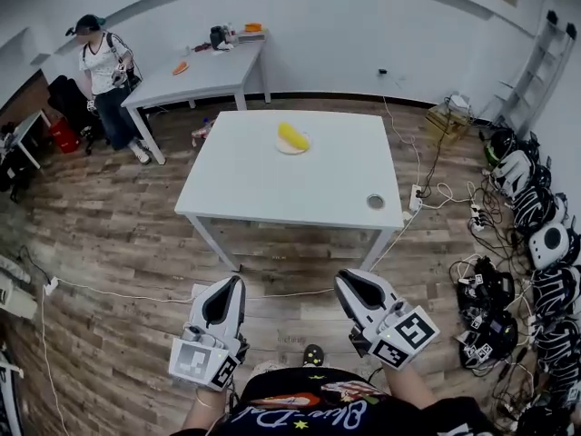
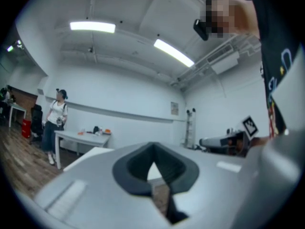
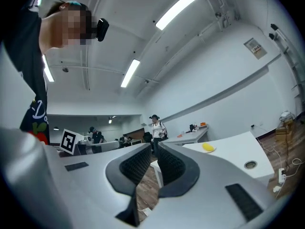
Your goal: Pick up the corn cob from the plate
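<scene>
At the near edge, over the wood floor (image 1: 136,243): left gripper (image 1: 231,289) and right gripper (image 1: 349,284), jaws together, both empty. Well beyond: 1 white table (image 1: 272,189); on its far half, 1 plate (image 1: 283,150) bearing the yellow corn cob (image 1: 292,136).

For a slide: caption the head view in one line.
Left gripper and right gripper, both shut, point toward a white table holding corn cob on plate.

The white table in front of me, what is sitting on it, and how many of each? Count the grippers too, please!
Corn cob: 1
Plate: 1
Grippers: 2, the left gripper and the right gripper, both held off the table
Total: 4
</scene>
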### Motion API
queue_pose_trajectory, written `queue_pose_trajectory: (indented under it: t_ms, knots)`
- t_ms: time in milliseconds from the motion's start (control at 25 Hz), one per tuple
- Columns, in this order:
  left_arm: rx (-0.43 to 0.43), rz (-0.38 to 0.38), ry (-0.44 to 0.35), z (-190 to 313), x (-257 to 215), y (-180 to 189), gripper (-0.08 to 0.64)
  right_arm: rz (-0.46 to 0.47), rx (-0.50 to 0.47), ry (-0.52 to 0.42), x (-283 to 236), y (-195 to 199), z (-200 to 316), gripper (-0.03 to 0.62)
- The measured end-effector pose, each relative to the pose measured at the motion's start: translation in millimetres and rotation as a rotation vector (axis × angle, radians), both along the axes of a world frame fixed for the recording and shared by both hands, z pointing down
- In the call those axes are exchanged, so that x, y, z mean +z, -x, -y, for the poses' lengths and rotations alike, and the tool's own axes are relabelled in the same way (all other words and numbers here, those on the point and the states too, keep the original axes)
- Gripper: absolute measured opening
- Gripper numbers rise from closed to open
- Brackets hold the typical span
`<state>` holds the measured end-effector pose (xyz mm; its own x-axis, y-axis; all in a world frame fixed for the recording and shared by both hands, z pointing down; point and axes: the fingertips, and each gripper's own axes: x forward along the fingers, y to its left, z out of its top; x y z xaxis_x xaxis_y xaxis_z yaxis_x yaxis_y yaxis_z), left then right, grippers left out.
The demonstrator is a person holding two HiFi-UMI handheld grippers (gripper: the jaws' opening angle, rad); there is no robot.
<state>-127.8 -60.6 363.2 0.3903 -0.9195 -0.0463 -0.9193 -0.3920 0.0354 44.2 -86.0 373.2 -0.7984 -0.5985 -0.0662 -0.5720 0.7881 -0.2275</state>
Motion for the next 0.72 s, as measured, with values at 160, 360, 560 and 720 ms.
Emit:
queue_pose_trajectory:
  t_ms: [160, 360, 560, 720]
  knots:
    - [-0.006, 0.022, 0.069, 48, 21, 6, -0.005, -0.033, -0.027, 0.052, 15, 10, 60, 0.079]
    - [0.005, 0.026, 0.058, 135, 32, 25, -0.005, -0.158, -0.033, 0.142, 53, 37, 150, 0.106]
    - [0.031, 0.039, 0.022, 249, 29, 64, -0.005, -0.289, -0.013, 0.069, 45, 86, 281, 0.138]
    - [0.089, 0.114, -0.028, 334, 10, 85, -0.003, -0.354, 0.062, 0.067, 42, 117, 399, 0.189]
